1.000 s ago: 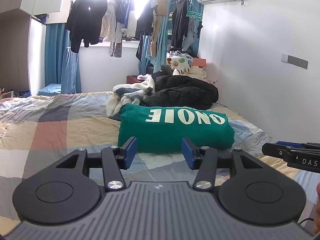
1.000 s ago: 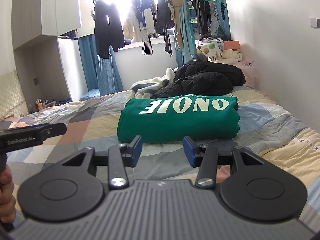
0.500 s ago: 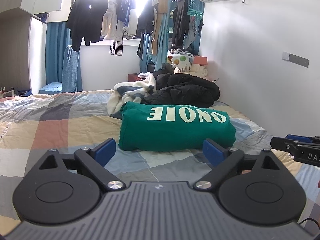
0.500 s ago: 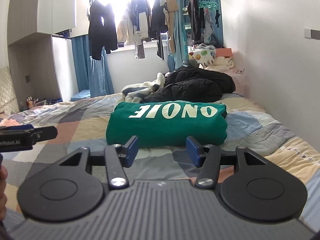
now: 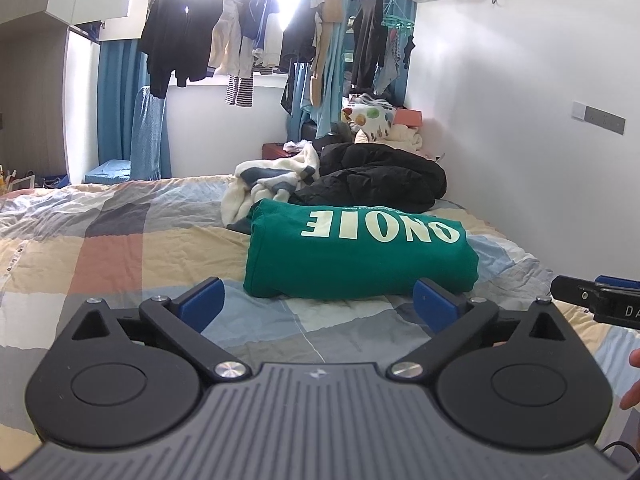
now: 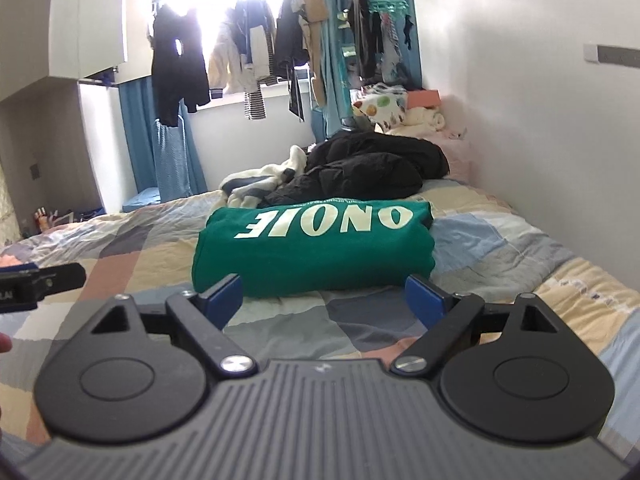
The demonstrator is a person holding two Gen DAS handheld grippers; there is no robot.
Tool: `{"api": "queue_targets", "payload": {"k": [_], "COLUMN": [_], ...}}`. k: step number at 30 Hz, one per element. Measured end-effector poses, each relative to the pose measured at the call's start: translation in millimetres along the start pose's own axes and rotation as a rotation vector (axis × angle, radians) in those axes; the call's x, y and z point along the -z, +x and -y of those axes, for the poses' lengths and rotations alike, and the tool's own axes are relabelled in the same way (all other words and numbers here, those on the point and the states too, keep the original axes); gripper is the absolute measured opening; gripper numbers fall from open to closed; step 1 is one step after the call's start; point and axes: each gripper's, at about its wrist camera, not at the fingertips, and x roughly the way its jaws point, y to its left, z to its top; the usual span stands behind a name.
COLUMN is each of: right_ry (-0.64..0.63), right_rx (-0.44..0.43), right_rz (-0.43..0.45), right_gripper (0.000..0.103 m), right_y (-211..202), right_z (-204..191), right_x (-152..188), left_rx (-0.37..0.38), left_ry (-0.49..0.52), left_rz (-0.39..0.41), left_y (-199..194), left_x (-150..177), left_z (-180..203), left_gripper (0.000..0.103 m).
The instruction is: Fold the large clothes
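A: Where's the garment?

B: Green sweatshirt (image 5: 360, 254), folded into a thick rectangle, pale block lettering upside down on top. It lies on the patchwork bedspread (image 5: 120, 248), toward the wall side of the bed, ahead of both tools.

A: Left gripper (image 5: 318, 304)?

B: Jaws spread wide and opening. Nothing between the blue pads (image 5: 200, 304), only bedspread showing in the gap. The sweatshirt's near edge sits beyond the fingertips, apart from them.

A: Right gripper (image 6: 326, 300)?

B: Jaws opening as well, nothing gripped. Pads (image 6: 420, 300) stand either side of the sweatshirt's near edge as seen from the right wrist, short of the cloth. Whether the left pad brushes the fabric, cannot tell; the frame is a little blurred.

A: Do the tools see each other?

B: Yes. From the left wrist, the right gripper's black finger pokes in at the right margin, a bit of a hand (image 5: 632, 380) below it. From the right wrist, the left gripper's finger shows at the left margin.

A: Behind the sweatshirt?

B: A black puffy jacket (image 5: 380, 176) heaped just behind it, touching or nearly so. A cream-and-grey fleece (image 5: 268, 184) crumpled beside that. Farther back, a spotted pillow (image 5: 370, 120) in the corner. Hanging clothes (image 5: 240, 40) across the bright window.
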Motion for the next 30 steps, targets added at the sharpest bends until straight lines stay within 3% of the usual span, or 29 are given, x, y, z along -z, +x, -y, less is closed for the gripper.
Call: {"api": "queue_targets", "payload": {"k": [30], "right_ry": [-0.015], "right_rx": [-0.003], "right_rz": [-0.014], "right_gripper": [0.09], "right_y": [1.9], "right_z": [-0.6], "right_x": [1.5], "left_rx": [-0.013], "left_ry": [0.026], "left_rz": [0.009], "left_y": [-4.9], "left_x": [0.1], "left_z": [8.6], "left_gripper": [0.103]}}
